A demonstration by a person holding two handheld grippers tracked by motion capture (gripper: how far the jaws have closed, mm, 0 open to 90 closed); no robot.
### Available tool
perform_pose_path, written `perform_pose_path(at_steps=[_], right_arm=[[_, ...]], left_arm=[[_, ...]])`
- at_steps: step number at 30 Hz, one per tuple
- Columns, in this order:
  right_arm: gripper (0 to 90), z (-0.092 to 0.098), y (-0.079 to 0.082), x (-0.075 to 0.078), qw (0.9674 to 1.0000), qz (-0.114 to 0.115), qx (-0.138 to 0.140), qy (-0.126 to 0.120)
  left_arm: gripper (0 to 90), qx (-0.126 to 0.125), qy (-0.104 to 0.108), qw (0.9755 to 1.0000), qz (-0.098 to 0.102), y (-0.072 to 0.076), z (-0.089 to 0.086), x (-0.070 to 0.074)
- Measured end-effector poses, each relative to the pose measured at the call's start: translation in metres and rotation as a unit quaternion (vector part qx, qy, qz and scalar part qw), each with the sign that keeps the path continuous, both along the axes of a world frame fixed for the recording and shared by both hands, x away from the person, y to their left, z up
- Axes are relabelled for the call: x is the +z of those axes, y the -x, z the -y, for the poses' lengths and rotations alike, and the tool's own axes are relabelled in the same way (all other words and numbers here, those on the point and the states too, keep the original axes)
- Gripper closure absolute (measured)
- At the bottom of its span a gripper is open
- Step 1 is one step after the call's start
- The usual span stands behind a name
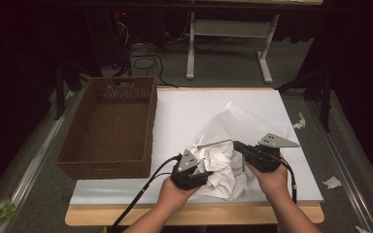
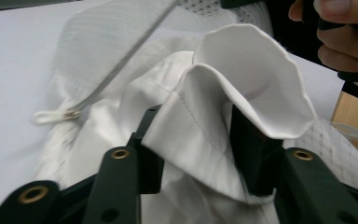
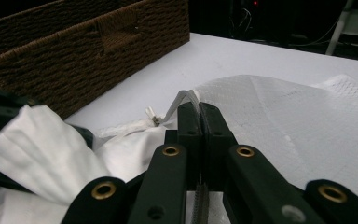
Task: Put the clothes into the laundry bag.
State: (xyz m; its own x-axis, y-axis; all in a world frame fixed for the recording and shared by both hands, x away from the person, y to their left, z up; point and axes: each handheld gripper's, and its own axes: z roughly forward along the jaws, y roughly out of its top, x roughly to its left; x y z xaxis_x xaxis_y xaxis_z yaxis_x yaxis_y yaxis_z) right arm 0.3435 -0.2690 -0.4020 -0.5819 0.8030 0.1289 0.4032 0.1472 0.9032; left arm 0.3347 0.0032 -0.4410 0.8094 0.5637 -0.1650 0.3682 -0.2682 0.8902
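A crumpled white cloth lies at the table's front, partly on a white mesh bag that spreads out behind it. My left gripper is at the cloth's left side. In the left gripper view its jaws stand apart with a hemmed fold of the cloth draped loosely between them. My right gripper is shut on the bag's zipper edge. That edge runs as a thin strip to the left. In the right gripper view the jaws meet on this strip, with the mesh bag beyond.
An empty brown wicker basket stands at the table's left and shows close by in the right gripper view. The white tabletop is bare behind the bag. Paper scraps lie on the floor to the right.
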Motion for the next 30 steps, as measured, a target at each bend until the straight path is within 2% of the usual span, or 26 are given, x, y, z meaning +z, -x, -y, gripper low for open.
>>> perform_pose_path(at_steps=[2, 3, 6, 8, 11, 12, 14, 15, 16, 17, 18, 19, 20, 21, 22, 23, 24, 25, 26, 27, 28, 29, 30], right_arm=[[89.2, 0.000, 0.000, -0.001, 1.0000, -0.001, 0.000, 0.001], [89.1, 0.000, -0.001, -0.002, 1.0000, -0.003, -0.003, 0.003], [89.0, 0.000, -0.002, -0.003, 1.0000, -0.006, -0.006, 0.004], [89.0, -0.001, -0.002, -0.003, 0.9999, -0.005, -0.008, 0.006], [89.0, -0.003, 0.000, -0.002, 0.9999, -0.005, -0.008, 0.008], [89.0, -0.003, 0.000, -0.002, 0.9999, -0.005, -0.008, 0.008], [89.0, -0.005, 0.001, -0.002, 0.9999, -0.002, -0.006, 0.010], [89.0, -0.005, 0.001, -0.003, 0.9999, -0.001, -0.004, 0.011], [89.0, -0.005, 0.000, -0.003, 0.9999, -0.002, -0.005, 0.011], [89.0, -0.005, 0.000, -0.003, 0.9999, -0.002, -0.004, 0.011], [89.0, -0.004, 0.000, -0.004, 0.9999, -0.004, -0.004, 0.010], [89.0, -0.004, 0.000, -0.004, 0.9999, -0.003, -0.004, 0.011], [89.0, -0.004, 0.000, -0.004, 0.9999, -0.003, -0.004, 0.011], [89.1, -0.002, 0.001, -0.003, 1.0000, -0.002, -0.005, 0.008], [89.0, -0.002, 0.001, -0.003, 1.0000, -0.002, -0.005, 0.006], [89.0, -0.002, 0.001, -0.003, 1.0000, -0.002, -0.005, 0.006], [89.1, 0.000, 0.001, -0.002, 1.0000, -0.002, -0.005, 0.001], [89.1, 0.000, 0.000, -0.003, 1.0000, 0.000, -0.003, -0.001], [89.1, 0.000, 0.001, -0.002, 1.0000, -0.001, -0.004, -0.002], [89.1, 0.000, 0.001, -0.002, 1.0000, -0.001, -0.004, -0.002], [89.1, 0.000, 0.001, -0.001, 1.0000, 0.000, -0.003, -0.002], [89.2, 0.000, 0.001, -0.001, 1.0000, 0.001, -0.002, -0.003], [89.2, 0.000, 0.001, -0.001, 1.0000, 0.001, -0.002, -0.003]], left_arm=[[51.5, 0.007, 0.010, 0.9999, -0.006, 0.002, -0.016, 0.002], [45.6, 0.009, 0.023, 0.9995, -0.018, 0.005, -0.032, 0.002], [41.2, 0.024, 0.030, 0.9990, -0.023, 0.009, -0.049, -0.001], [40.8, 0.035, 0.036, 0.9985, -0.021, 0.011, -0.053, 0.001], [38.4, 0.036, 0.051, 0.9981, 0.001, 0.017, -0.050, 0.008], [37.5, 0.036, 0.051, 0.9981, 0.001, 0.017, -0.050, 0.008], [36.0, 0.018, 0.059, 0.9980, 0.014, 0.022, -0.041, 0.014], [31.7, -0.001, 0.059, 0.9981, 0.016, 0.024, -0.025, 0.018], [29.5, -0.001, 0.059, 0.9981, 0.016, 0.024, -0.025, 0.018], [28.1, -0.008, 0.055, 0.9984, 0.015, 0.024, -0.017, 0.020], [29.8, -0.014, 0.044, 0.9988, 0.017, 0.022, -0.003, 0.020], [40.6, -0.012, 0.041, 0.9989, 0.021, 0.021, 0.002, 0.019], [57.8, -0.012, 0.041, 0.9989, 0.021, 0.021, 0.002, 0.019], [70.1, 0.008, 0.033, 0.9991, 0.024, 0.015, 0.009, 0.018], [75.2, 0.008, 0.033, 0.9991, 0.024, 0.015, 0.009, 0.018], [75.2, 0.008, 0.030, 0.9994, 0.013, 0.010, 0.013, 0.017], [79.8, 0.008, 0.016, 0.9998, 0.004, 0.001, 0.021, 0.016], [80.3, 0.012, 0.003, 0.9999, 0.006, -0.002, 0.026, 0.015], [80.2, 0.012, 0.003, 0.9999, 0.006, -0.002, 0.026, 0.015], [80.1, 0.018, -0.015, 0.9997, -0.002, -0.008, 0.036, 0.012], [79.9, 0.018, -0.015, 0.9997, -0.002, -0.008, 0.036, 0.012], [79.3, 0.022, -0.030, 0.9993, -0.009, -0.013, 0.046, 0.009], [78.4, 0.022, -0.030, 0.9993, -0.009, -0.013, 0.046, 0.009]])
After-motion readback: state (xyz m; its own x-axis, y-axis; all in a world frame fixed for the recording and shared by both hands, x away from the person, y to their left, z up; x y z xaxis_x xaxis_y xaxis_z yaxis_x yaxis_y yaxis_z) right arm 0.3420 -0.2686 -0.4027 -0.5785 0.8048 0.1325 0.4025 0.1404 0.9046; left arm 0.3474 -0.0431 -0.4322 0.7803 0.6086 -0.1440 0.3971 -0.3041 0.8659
